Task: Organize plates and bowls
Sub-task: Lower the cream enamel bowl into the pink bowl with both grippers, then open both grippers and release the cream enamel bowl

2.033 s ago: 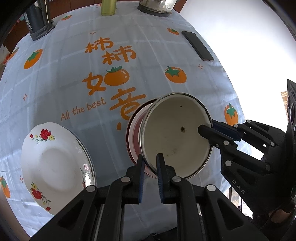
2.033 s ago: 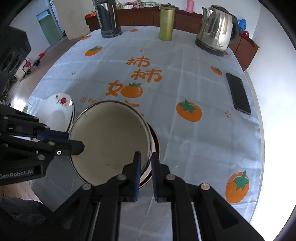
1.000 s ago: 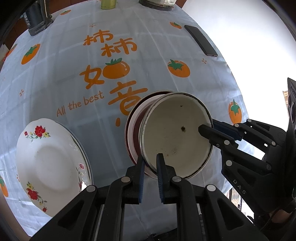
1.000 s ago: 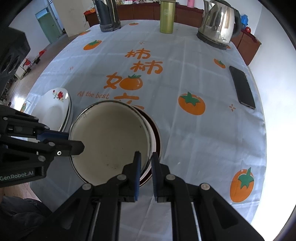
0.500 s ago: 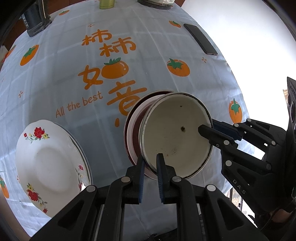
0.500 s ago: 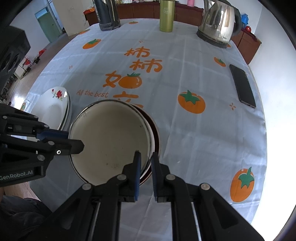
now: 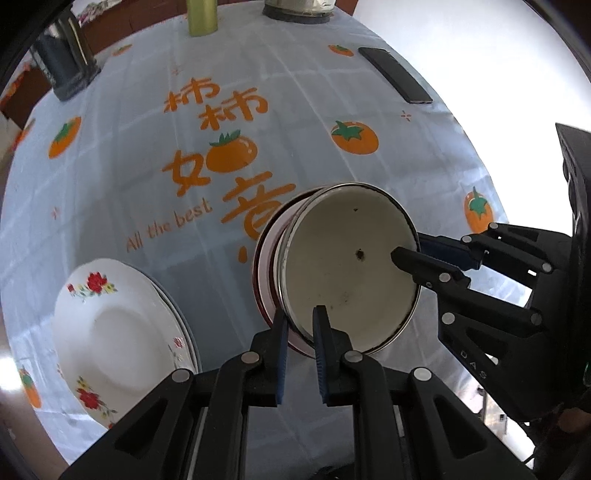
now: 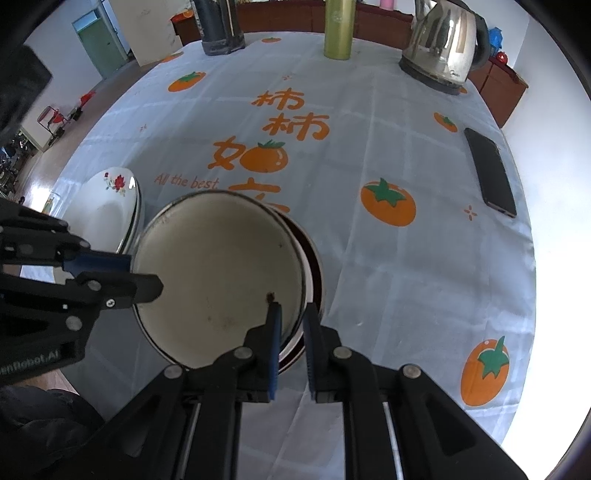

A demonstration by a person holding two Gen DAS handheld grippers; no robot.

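A cream enamel bowl (image 7: 347, 266) (image 8: 218, 266) with a metal rim is tilted over a red-rimmed bowl (image 7: 264, 266) (image 8: 316, 273) that sits on the persimmon-print tablecloth. My left gripper (image 7: 300, 314) (image 8: 142, 273) is shut on the cream bowl's rim. On the opposite side, my right gripper (image 8: 292, 308) (image 7: 410, 245) is shut on the same rim. White plates with red flowers (image 7: 114, 332) (image 8: 110, 210) are stacked to the left of the bowls.
A black phone (image 7: 395, 75) (image 8: 489, 171) lies near the table's right edge. A steel kettle (image 8: 443, 44), a green bottle (image 8: 338, 29) and a dark flask (image 8: 219, 26) stand along the far side. The table's near edge runs just under the bowls.
Both grippers keep their hold on the cream bowl over the red-rimmed one. The table has only drifted slightly in the views.
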